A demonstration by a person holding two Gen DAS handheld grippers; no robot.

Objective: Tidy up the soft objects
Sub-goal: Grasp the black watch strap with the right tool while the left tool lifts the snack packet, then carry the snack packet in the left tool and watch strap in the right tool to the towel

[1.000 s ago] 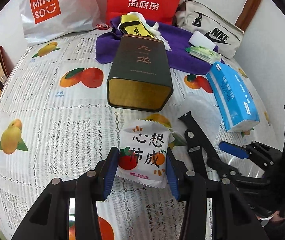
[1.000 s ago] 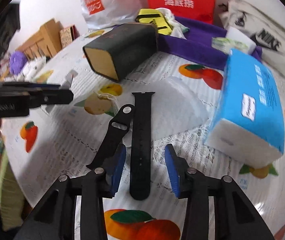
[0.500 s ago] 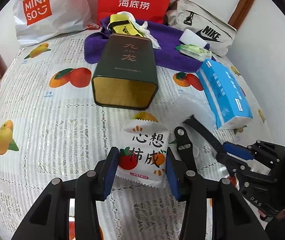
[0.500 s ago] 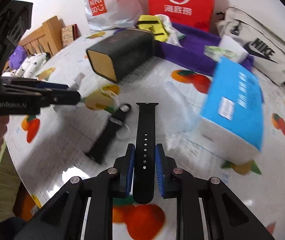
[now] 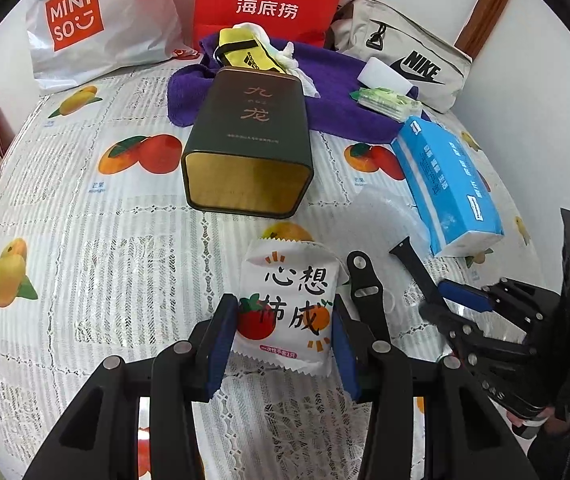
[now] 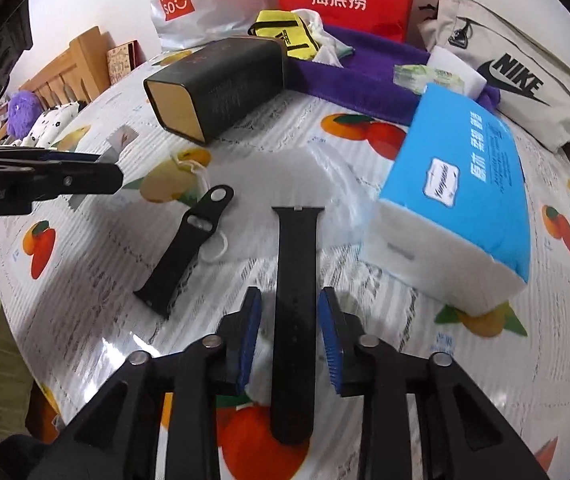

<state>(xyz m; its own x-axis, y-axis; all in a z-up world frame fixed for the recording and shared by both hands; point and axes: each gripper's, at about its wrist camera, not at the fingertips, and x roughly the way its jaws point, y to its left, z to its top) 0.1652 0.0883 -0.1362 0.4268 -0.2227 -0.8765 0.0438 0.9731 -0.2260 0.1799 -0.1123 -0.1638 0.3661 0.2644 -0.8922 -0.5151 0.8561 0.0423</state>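
Observation:
A white snack packet with a tomato print sits between the blue pads of my left gripper, which is shut on it just above the fruit-print tablecloth. My right gripper is shut on a long black watch strap, its pads on the strap's two edges. The strap's far end points toward the blue tissue pack. In the left wrist view the same long strap runs into the right gripper. A shorter black strap piece lies loose on the cloth to its left.
A dark tin lies on its side mid-table. Behind it are a purple towel with a yellow pouch, a Nike bag, a red bag and a white Miniso bag. The table's edge curves close at the left.
My right gripper has closed on the long strap and carried it rightward, away from the short strap. The left gripper keeps its hold on the snack packet and has not moved.

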